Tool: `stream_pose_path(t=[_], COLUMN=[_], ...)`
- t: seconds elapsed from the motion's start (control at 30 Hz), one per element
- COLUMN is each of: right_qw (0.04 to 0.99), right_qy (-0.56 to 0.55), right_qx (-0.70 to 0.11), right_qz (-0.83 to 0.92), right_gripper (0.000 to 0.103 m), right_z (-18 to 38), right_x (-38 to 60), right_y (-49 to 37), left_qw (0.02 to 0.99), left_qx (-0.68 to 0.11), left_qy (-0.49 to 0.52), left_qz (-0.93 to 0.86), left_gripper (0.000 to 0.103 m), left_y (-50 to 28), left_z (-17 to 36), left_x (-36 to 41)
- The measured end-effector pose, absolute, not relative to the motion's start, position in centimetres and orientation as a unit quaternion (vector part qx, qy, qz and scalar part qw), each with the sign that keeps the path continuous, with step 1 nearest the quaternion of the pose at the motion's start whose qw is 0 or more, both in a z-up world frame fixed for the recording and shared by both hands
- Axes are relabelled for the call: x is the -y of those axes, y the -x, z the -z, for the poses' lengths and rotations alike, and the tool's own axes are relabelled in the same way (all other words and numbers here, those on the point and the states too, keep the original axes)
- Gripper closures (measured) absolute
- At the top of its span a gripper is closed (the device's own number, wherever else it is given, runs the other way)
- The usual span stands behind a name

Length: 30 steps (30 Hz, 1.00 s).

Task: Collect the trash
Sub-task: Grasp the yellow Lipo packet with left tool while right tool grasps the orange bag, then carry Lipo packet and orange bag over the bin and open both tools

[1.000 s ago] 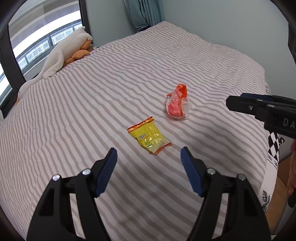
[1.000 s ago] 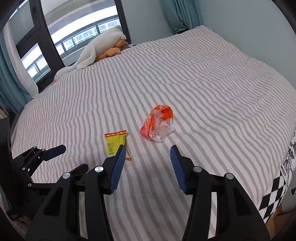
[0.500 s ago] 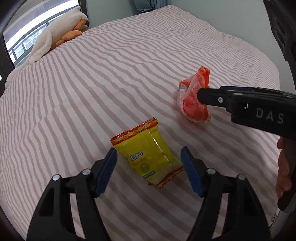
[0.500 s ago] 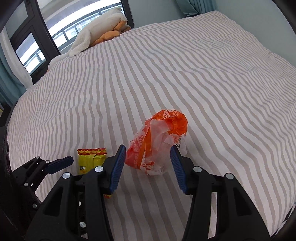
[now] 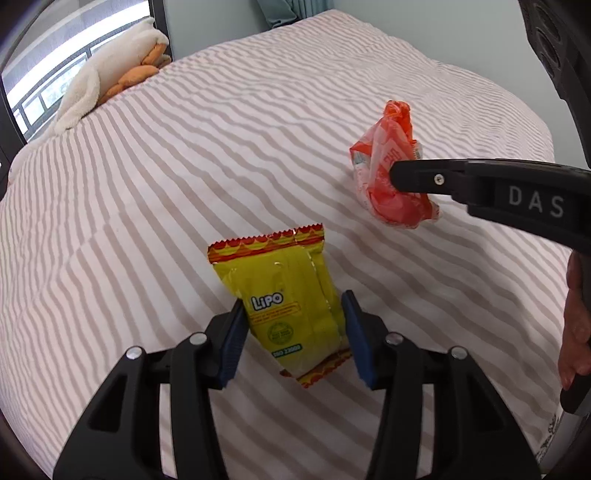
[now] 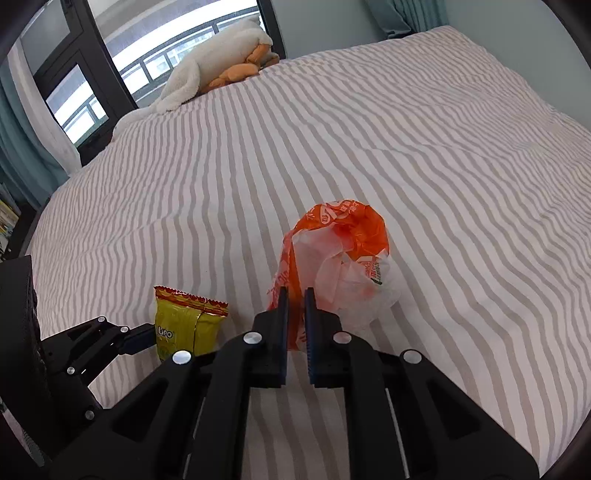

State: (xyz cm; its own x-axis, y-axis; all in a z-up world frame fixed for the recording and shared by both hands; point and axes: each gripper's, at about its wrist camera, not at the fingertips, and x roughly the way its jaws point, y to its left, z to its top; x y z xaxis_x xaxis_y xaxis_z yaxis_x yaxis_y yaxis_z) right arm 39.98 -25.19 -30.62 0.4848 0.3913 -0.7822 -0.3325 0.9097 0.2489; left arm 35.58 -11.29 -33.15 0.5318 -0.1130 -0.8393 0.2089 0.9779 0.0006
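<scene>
— Trash, two pieces, on the striped bedcover. Left gripper first?
— Jaws just been narrowing, blue pads now touching both side edges of the yellow snack packet; looks clamped on it. Packet flat on the cover, sealed, contents hidden, red zigzag end pointing away.
— And the right gripper?
— Jaws just been closing, nearly together, pinching a thin orange fold of the crumpled orange-and-clear plastic bag. Rest of the bag bunched just beyond the tips, on the cover; nothing readable inside. From the left wrist view, black finger across the bag.
— Apart or touching?
— Near, not touching.
— Around them?
— White and orange plush toy at the far edge by the window, well apart. Teal curtain beyond. Bare fingers at the right margin.
</scene>
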Motion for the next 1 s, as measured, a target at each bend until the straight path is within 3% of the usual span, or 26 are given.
stream_pose_path(t=[0.5,1.0], right_qw=[0.890,0.858], right_qy=[-0.057,-0.139], right_qx=[-0.435,-0.488], right_qz=[-0.128,0.082], right_gripper=[0.096,0.096], right_z=[21.4,24.3], right_x=[33.3,48.0], right_y=[-22.0,0.0], left_qw=[0.881,0.823], left_qx=[-0.429,-0.417], left_qy=[-0.099,-0.168], left_qz=[0.176,0.347], left_gripper=[0.054,0.054], left_y=[-21.2,-7.5], left_z=[24.2,25.3], left_x=[16.0,30.7])
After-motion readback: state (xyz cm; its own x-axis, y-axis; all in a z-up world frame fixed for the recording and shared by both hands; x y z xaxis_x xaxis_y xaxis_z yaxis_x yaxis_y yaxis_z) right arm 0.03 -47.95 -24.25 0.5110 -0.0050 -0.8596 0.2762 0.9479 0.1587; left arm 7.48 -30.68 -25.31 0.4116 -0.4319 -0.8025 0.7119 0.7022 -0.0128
